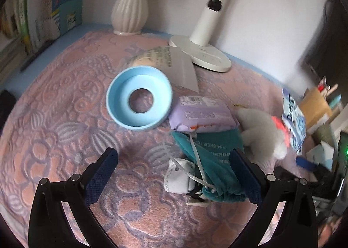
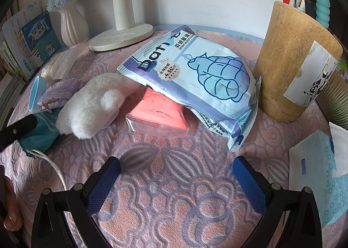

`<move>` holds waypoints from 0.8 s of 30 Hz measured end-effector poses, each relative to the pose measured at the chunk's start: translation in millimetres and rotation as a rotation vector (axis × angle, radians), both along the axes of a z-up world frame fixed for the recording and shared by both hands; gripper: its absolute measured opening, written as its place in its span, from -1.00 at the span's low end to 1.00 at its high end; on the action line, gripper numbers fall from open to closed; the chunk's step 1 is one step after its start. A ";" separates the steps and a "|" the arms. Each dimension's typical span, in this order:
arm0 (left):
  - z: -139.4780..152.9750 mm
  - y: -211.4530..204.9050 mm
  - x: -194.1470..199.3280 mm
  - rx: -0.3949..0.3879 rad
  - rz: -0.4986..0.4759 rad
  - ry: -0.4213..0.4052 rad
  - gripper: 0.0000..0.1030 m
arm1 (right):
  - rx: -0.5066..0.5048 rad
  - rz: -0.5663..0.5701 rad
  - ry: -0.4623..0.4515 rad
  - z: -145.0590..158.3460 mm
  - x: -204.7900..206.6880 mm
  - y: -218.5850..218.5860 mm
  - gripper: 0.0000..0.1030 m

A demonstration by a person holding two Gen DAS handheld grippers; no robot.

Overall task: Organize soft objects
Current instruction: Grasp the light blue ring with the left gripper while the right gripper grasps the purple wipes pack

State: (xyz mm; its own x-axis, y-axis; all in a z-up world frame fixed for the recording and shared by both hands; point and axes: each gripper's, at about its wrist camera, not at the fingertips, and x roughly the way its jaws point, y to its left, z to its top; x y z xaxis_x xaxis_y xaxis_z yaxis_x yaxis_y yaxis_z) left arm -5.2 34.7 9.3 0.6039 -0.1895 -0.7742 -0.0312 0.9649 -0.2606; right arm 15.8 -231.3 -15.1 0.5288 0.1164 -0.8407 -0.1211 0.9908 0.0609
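Observation:
Soft items lie clustered on the pink patterned cloth (image 1: 65,117). A teal drawstring pouch (image 1: 213,161) rests between my left gripper's fingers, close against the right fingertip (image 1: 245,176); beside it is a small white fabric piece (image 1: 178,176). My left gripper (image 1: 174,174) is open. Beyond sit a purple tissue pack (image 1: 202,115) and a white plush toy (image 1: 261,132). My right gripper (image 2: 177,182) is open over bare cloth. Ahead of it lie a pink tissue pack (image 2: 158,115), partly under a blue-white wipes bag (image 2: 195,71), and the plush toy (image 2: 93,106).
A light blue ring dish (image 1: 139,98) sits left of the purple pack. A white lamp base (image 1: 202,54), a white vase (image 1: 130,8) and books (image 2: 32,41) line the back. A wooden pen holder (image 2: 293,63) and a tissue box (image 2: 322,171) stand on the right.

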 end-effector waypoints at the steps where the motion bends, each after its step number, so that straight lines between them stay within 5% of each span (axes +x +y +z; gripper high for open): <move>1: 0.9 -0.9 -0.4 0.008 -0.004 -0.002 0.98 | 0.000 0.000 0.000 0.0 0.0 0.1 1.00; 7: 10.5 9.7 -9.0 0.009 0.050 0.000 0.98 | 0.012 0.057 0.022 2.3 -6.2 0.3 1.00; 10: 29.0 12.0 -18.6 0.084 0.035 -0.008 0.98 | 0.065 0.177 0.042 15.6 -22.9 5.7 1.00; 13: 48.3 18.6 -11.8 0.162 0.056 0.009 0.98 | 0.066 0.251 -0.059 54.7 -33.6 14.5 1.00; 18: 40.9 34.5 34.6 0.033 0.076 0.033 0.98 | 0.005 0.397 -0.157 100.1 -10.7 59.1 1.00; 24: 10.0 38.1 61.0 -0.042 0.078 -0.004 0.98 | -0.063 0.580 -0.130 80.1 32.2 120.2 1.00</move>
